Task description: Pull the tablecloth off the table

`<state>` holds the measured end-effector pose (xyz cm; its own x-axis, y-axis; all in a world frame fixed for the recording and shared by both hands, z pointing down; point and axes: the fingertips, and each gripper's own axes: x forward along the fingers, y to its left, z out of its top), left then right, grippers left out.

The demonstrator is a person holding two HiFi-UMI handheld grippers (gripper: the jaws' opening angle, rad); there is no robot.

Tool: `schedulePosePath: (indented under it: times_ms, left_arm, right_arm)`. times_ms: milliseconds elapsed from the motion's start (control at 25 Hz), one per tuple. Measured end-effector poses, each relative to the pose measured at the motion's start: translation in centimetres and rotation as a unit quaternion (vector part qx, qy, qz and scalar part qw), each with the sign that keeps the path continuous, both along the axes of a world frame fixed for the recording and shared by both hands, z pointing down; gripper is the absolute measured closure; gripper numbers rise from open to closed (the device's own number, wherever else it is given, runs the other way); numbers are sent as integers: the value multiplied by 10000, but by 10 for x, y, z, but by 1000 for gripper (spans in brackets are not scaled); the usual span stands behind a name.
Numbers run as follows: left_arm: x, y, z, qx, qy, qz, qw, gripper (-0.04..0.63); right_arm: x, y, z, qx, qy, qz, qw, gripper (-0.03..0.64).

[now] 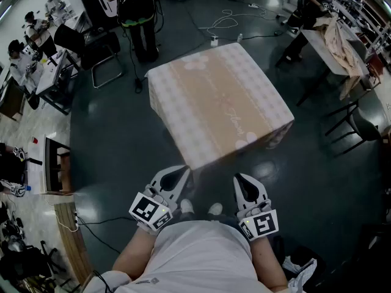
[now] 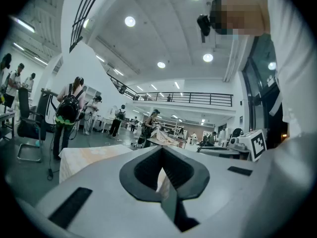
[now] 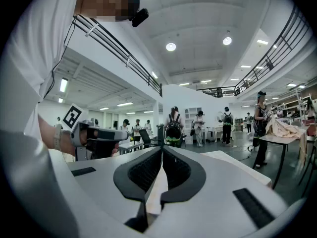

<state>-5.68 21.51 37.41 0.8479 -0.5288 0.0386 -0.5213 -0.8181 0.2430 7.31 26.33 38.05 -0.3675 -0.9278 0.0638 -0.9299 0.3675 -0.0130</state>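
Two closed and empty: left gripper, right gripper, tablecloth ahead at twelve o'clock. Likely pre-grasp. Next: spreading jaws, pinching near hem.

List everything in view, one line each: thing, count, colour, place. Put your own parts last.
tablecloth: one, beige with pale checks, centre, spread flat, edges hanging
person with backpack: one, black backpack, beyond the tablecloth
chair: one nearby, black, right of the tablecloth
cables: several, pale, floor beyond the tablecloth
loose cloth: one, beige, on side table at far right
left gripper: one, white, shut, empty, before the tablecloth's near corner
right gripper: one, white, shut, empty, beside it
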Motion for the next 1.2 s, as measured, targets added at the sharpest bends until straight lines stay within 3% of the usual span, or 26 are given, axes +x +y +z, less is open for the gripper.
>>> schedulePosePath:
  times_ms: [720,840,1200]
  left_arm:
    - [35,0,9,-103,-299,-479,9984,586]
    - [45,1,14,-34,-492,-469,9977,586]
    - [38,-23,35,-259,-616,-660,9956,586]
  right_arm:
    - [52,6,-8,181,-431,-112,9988,583]
    - [68,6,-2,147,-469,-132,9987,583]
    - [95,-18,17,-7,-483,141,9987,583]
